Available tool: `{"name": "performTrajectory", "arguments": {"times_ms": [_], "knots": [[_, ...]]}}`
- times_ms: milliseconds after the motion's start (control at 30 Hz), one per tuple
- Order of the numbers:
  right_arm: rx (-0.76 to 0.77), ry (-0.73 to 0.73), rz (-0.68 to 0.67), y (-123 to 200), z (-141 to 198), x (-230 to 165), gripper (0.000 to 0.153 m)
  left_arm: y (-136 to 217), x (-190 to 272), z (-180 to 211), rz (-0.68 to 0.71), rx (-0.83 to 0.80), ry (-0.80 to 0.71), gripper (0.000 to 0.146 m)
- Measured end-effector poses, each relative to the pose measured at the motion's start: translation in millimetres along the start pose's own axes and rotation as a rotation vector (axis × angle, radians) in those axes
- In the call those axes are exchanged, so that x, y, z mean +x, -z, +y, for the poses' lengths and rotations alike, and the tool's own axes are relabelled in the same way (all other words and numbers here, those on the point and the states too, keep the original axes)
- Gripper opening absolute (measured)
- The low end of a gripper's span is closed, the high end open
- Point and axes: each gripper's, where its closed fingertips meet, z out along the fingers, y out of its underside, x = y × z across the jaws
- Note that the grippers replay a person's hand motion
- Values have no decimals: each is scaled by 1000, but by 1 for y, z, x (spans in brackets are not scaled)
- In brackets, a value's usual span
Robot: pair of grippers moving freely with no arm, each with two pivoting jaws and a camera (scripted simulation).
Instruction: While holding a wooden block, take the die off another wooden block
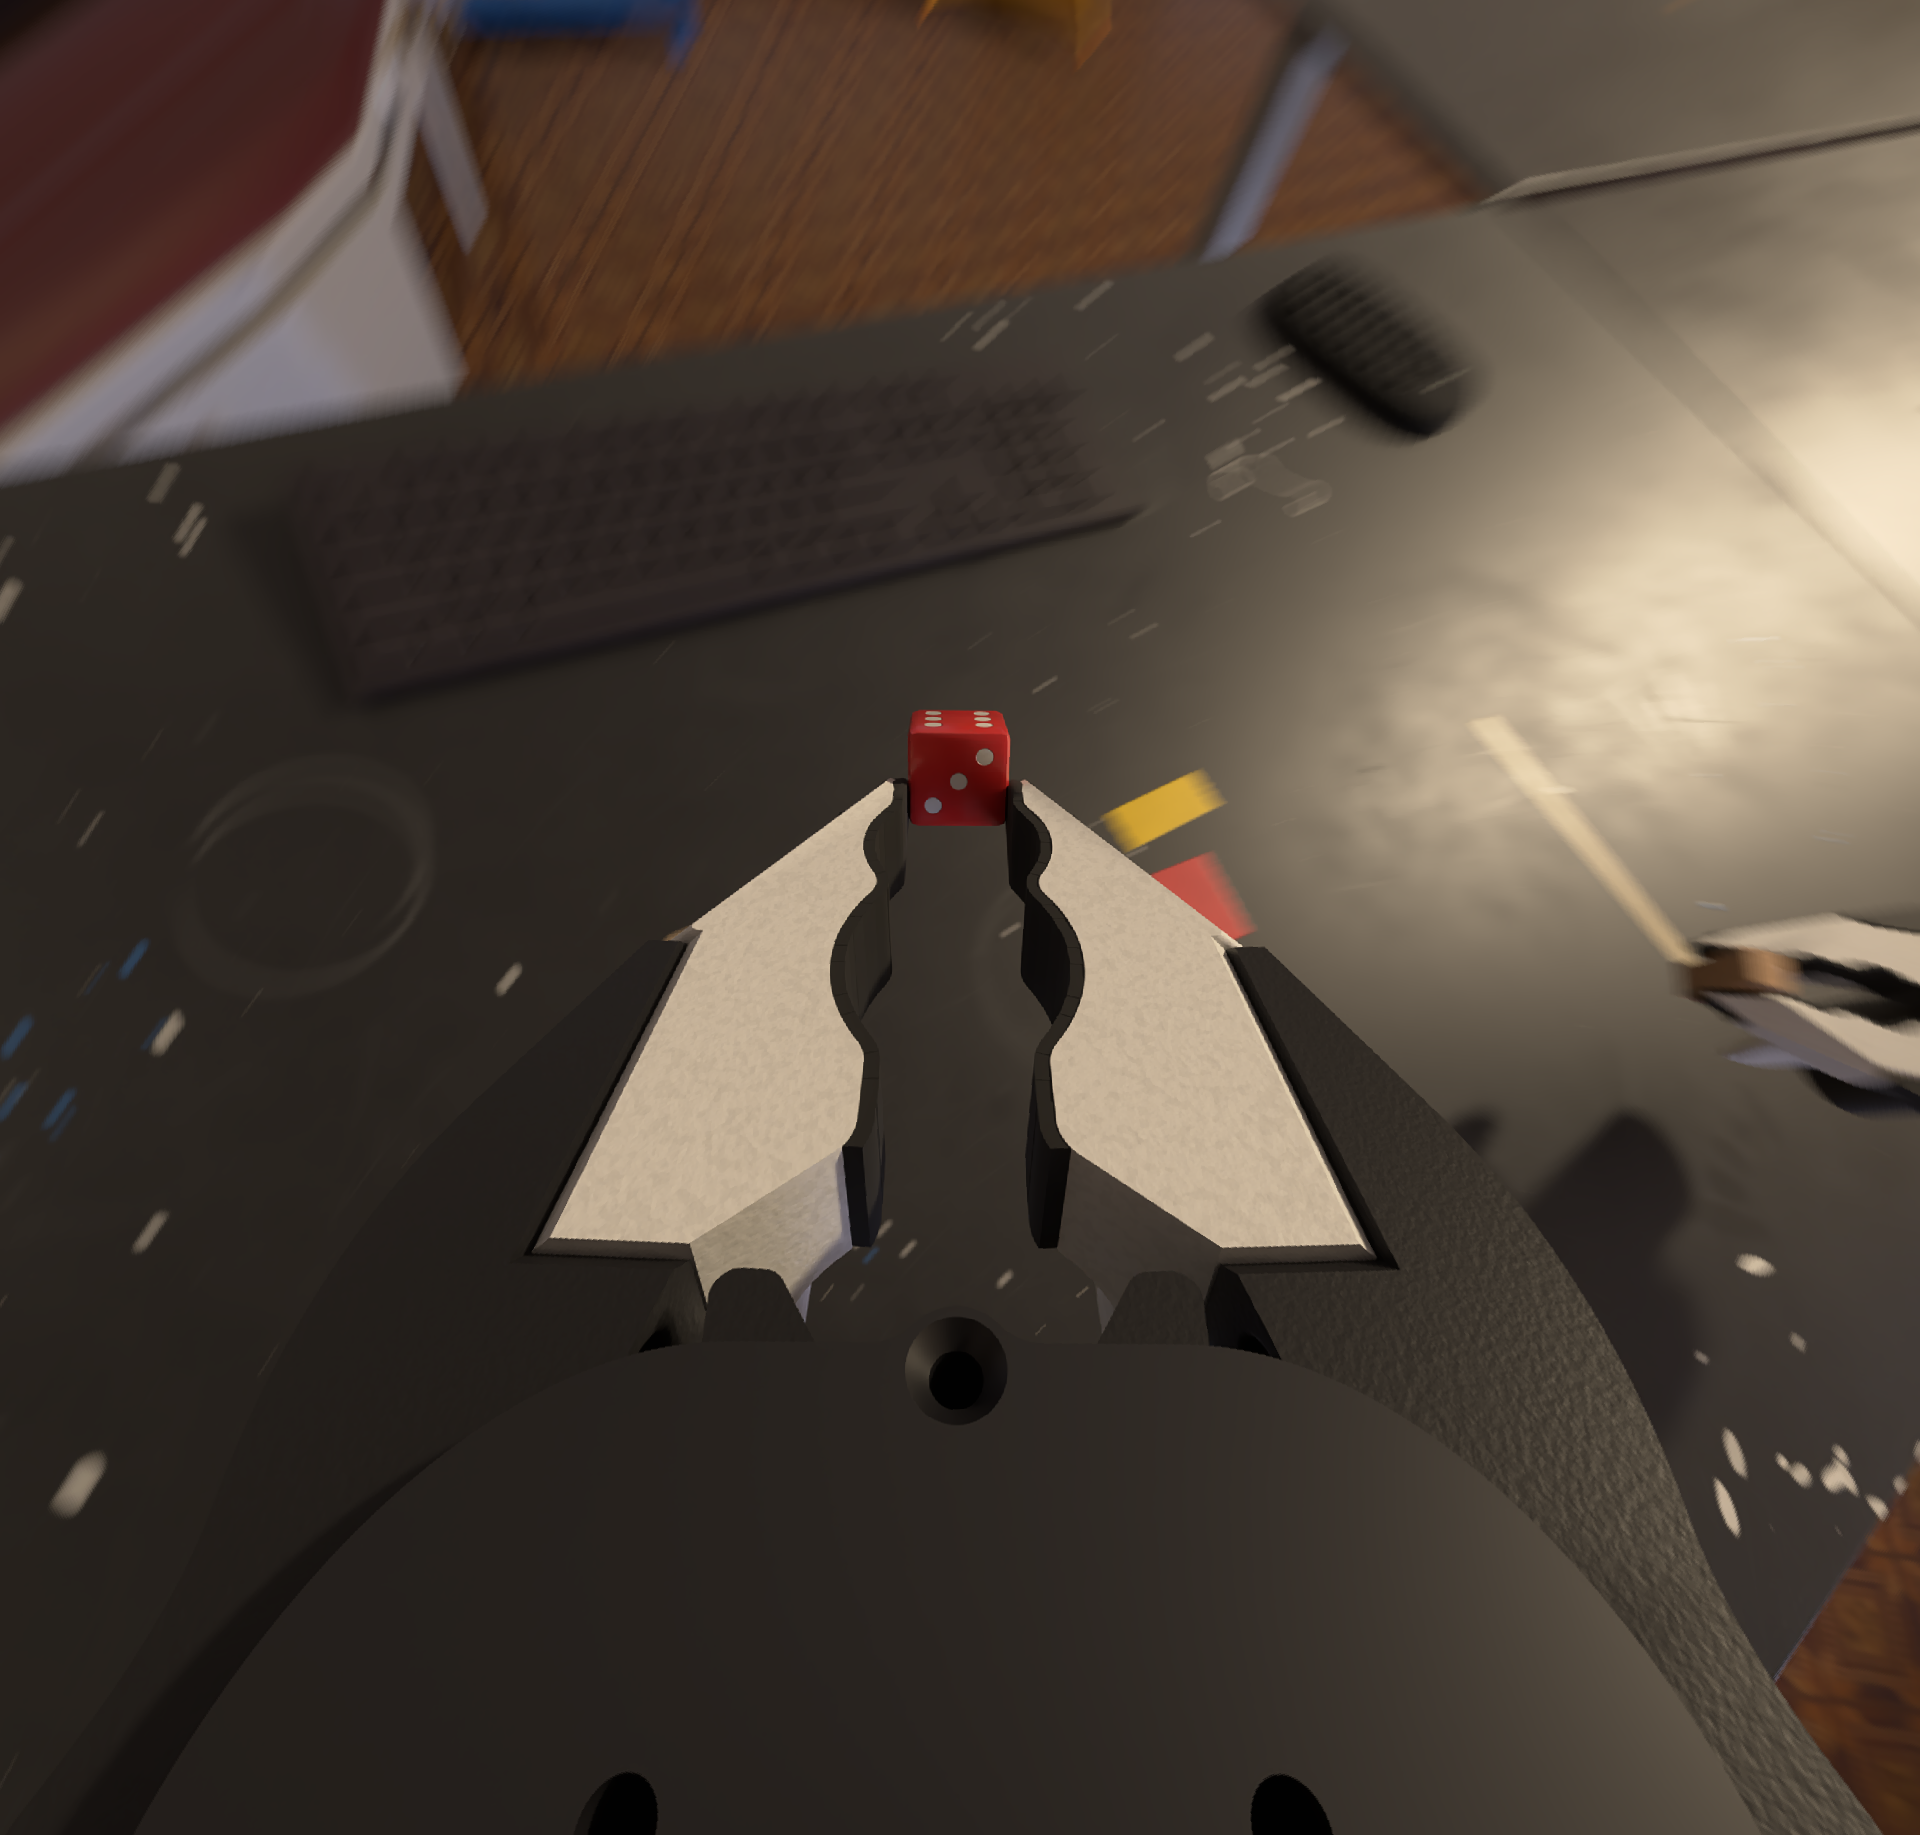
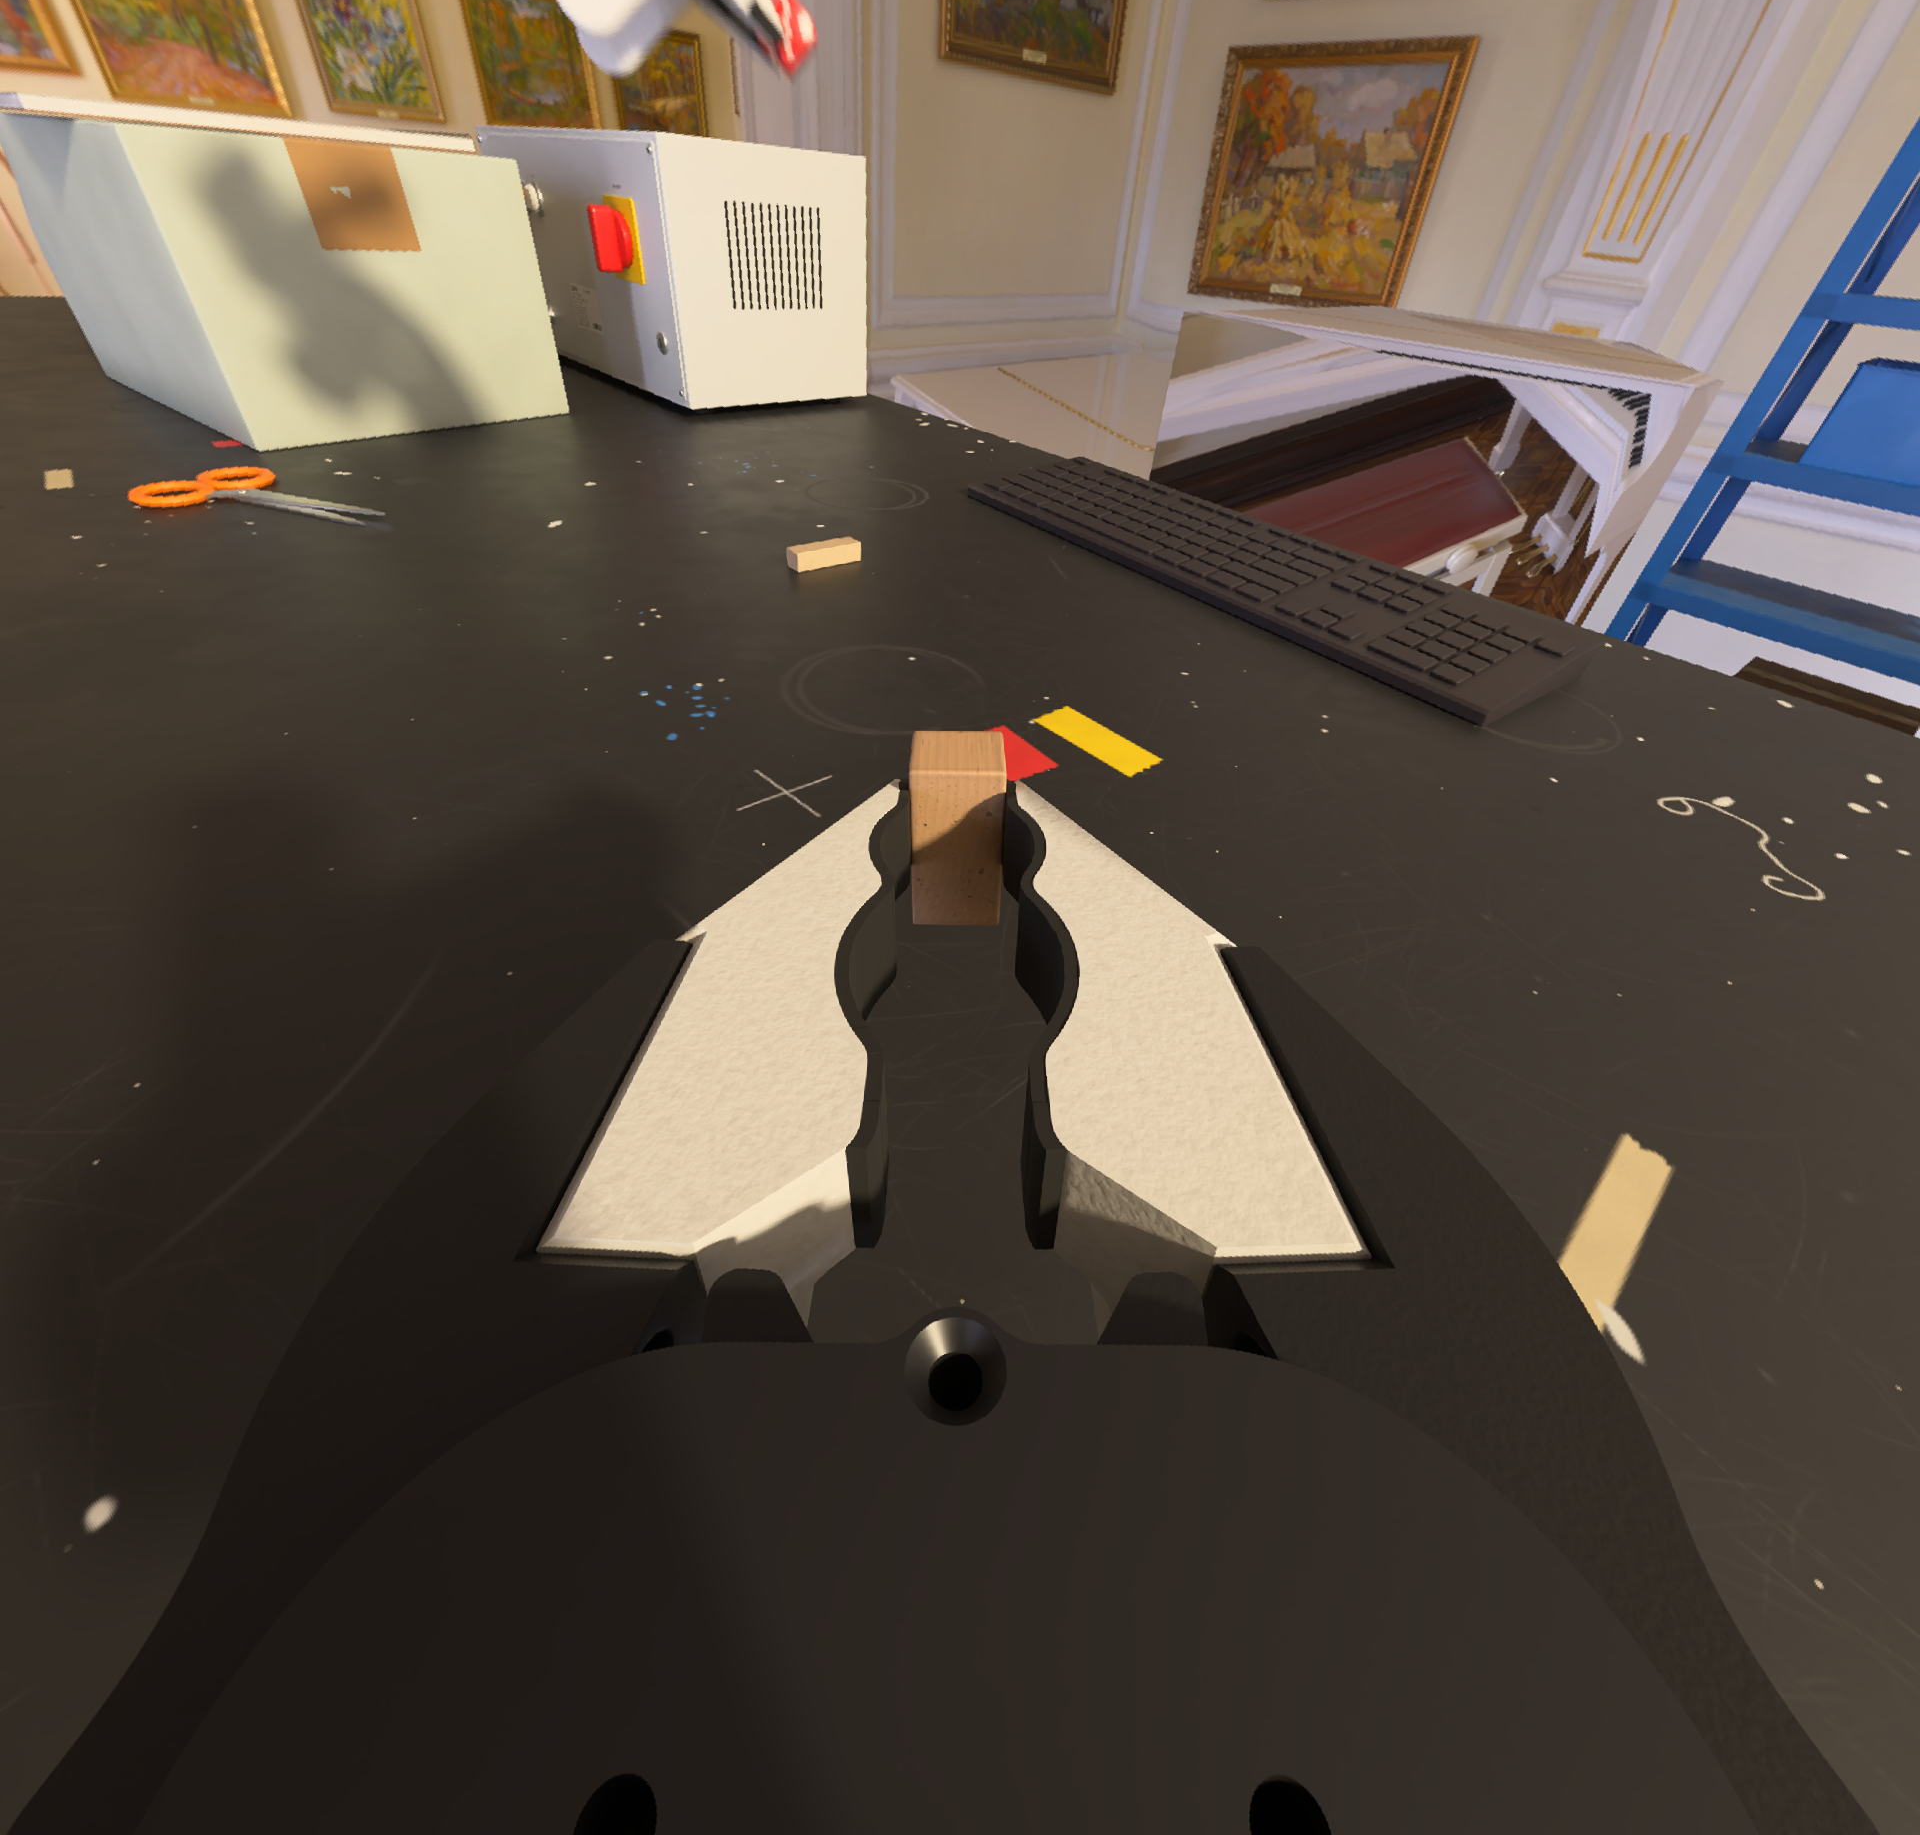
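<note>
My left gripper [image 1: 957, 798] is shut on a red die [image 1: 958, 767] with white pips, held at its fingertips above the dark table [image 1: 520, 954]. It shows high up in the right wrist view [image 2: 769, 24], blurred, with the die [image 2: 795, 24] in it. My right gripper [image 2: 957, 798] is shut on a light wooden block [image 2: 957, 824], held upright between its fingertips above the table. A second, smaller wooden block [image 2: 823, 553] lies flat on the table farther back, with nothing on it.
A black keyboard [image 2: 1278, 580] lies at the right, also in the left wrist view [image 1: 686, 528]. Orange scissors [image 2: 223, 493], a pale box [image 2: 291, 279] and a white cabinet [image 2: 696, 258] stand at the back left. Red tape [image 2: 1029, 752] and yellow tape [image 2: 1096, 741] mark the table.
</note>
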Motion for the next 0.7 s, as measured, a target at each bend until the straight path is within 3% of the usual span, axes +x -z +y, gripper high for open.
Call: {"name": "performTrajectory", "arguments": {"times_ms": [100,200,267,367,500,700], "knots": [[2,-7,1,0,0,1,16,28,81,-11,230,242,-184,18],[10,-27,-7,1,-2,1,16,37,153,11,376,420,-419,18],[16,-47,-15,2,-3,2,16,33,190,30,472,513,-477,18],[25,-83,-31,3,-4,3,16,17,225,54,647,587,-432,18],[44,-121,-58,4,-6,2,16,-7,246,79,819,556,-348,18],[29,-158,-80,2,-4,2,16,-30,248,99,765,517,-356,18]]}}
